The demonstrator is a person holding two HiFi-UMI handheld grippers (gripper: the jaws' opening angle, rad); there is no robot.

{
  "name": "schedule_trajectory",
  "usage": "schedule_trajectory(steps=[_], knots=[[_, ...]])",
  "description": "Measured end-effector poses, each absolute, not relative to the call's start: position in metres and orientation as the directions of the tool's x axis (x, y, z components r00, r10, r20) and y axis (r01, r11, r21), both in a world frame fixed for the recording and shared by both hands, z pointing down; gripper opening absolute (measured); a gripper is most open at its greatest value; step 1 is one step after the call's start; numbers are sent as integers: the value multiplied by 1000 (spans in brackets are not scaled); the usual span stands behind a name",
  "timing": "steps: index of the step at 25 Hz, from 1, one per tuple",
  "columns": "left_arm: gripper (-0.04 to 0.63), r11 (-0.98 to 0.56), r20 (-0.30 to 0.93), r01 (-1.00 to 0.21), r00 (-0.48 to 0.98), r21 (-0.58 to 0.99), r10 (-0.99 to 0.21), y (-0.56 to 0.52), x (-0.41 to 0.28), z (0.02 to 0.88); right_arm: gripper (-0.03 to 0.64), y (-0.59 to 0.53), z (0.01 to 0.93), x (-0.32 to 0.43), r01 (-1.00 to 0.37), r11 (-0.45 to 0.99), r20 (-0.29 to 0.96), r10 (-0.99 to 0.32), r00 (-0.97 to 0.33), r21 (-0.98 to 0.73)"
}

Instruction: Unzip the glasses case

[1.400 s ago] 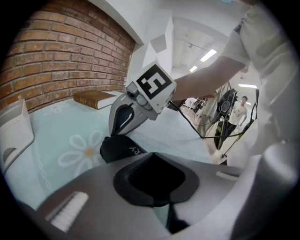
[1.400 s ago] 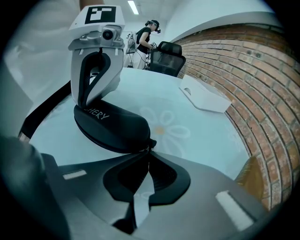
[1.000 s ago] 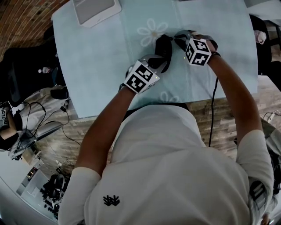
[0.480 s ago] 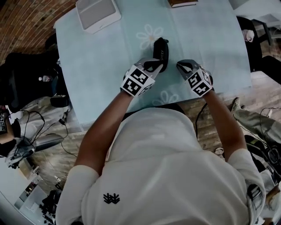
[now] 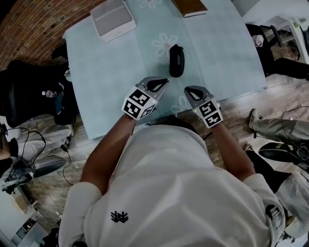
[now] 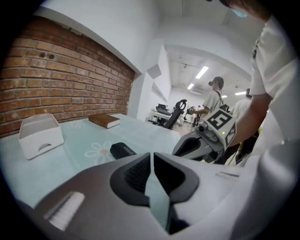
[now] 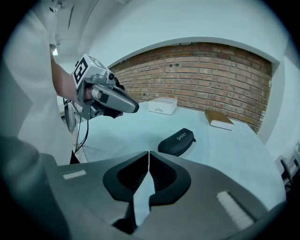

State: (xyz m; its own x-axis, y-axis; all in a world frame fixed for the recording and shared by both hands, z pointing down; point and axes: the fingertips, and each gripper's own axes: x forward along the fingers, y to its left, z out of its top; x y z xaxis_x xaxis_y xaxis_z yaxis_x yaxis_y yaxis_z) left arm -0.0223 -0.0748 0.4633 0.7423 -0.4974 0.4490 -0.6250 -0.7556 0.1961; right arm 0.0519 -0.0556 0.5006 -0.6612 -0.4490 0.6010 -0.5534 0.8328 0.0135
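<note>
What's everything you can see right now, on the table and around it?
glasses case: one, black, mid-table, beyond both grippers, untouched
tray: one, white, far left of the table
book: one, brown, far edge of the table
tablecloth: one, pale blue with white flowers, covering the table
bystander: one, white top, standing in the room behind
left gripper: one, grey, near table edge, fingers shut, empty
right gripper: one, grey, near table edge, fingers shut, empty
</note>
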Motion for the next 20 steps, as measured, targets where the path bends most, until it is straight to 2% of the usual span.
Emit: schedule_trajectory(steps=[11,20], knots=[[54,-715,359,-652,750,252,-556,39,-97,428,6,53,470,22,-600,800,568,-489,-663,-11],[52,-710,332,-645,760,284,-558,113,-124,415,2,122,451,7,-623,782,529,-513,-676,-38]])
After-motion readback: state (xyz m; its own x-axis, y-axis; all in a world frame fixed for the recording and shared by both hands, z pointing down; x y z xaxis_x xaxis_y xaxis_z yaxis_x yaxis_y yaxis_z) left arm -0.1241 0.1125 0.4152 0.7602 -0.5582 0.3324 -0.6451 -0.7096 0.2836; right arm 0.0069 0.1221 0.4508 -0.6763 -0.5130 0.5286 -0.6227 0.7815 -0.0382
